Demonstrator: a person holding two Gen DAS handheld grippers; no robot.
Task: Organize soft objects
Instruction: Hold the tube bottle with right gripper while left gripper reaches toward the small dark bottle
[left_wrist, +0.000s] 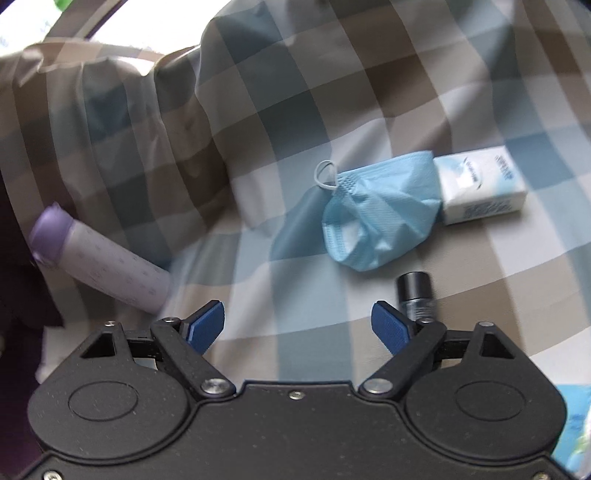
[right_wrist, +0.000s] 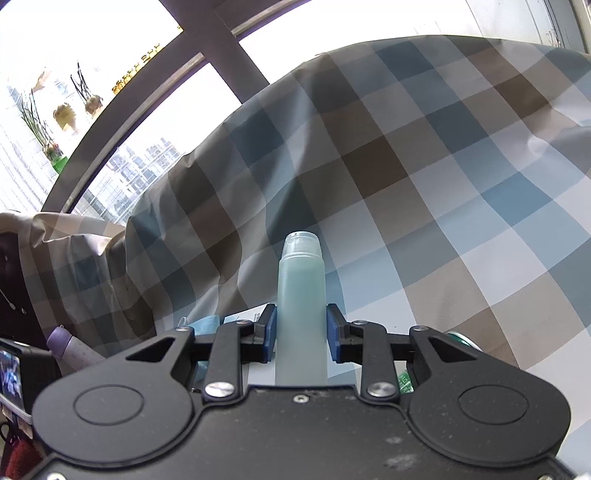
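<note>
Left wrist view: we look down on a checked bedcover (left_wrist: 369, 92) in blue, brown and white.
Left gripper (left_wrist: 297, 325): jaws stand wide apart with nothing between the blue pads (left_wrist: 205, 325) — only cloth shows in the gap.
Face mask (left_wrist: 376, 214): light blue, crumpled, lying on the cover ahead of the gripper, its ear loop curled at the upper left.
Tissue pack (left_wrist: 480, 184): white and pale blue, just right of the mask, one end tucked under the mask's edge.
Small dark bottle (left_wrist: 415, 295): black cap, lying near the right pad, below the mask.
Lilac bottle (left_wrist: 99, 258): purple cap, lying at the left, blurred.

Right wrist view: we face a pillow in the same check, with a window (right_wrist: 110, 55) behind it.
Right gripper (right_wrist: 301, 332): clamped on a frosted teal bottle (right_wrist: 301, 288) — both pads press its sides, and its clear cap points away from us.
Edges: the mask (right_wrist: 207, 321) and the lilac bottle (right_wrist: 70, 345) peek out at the lower left, behind the gripper body.
</note>
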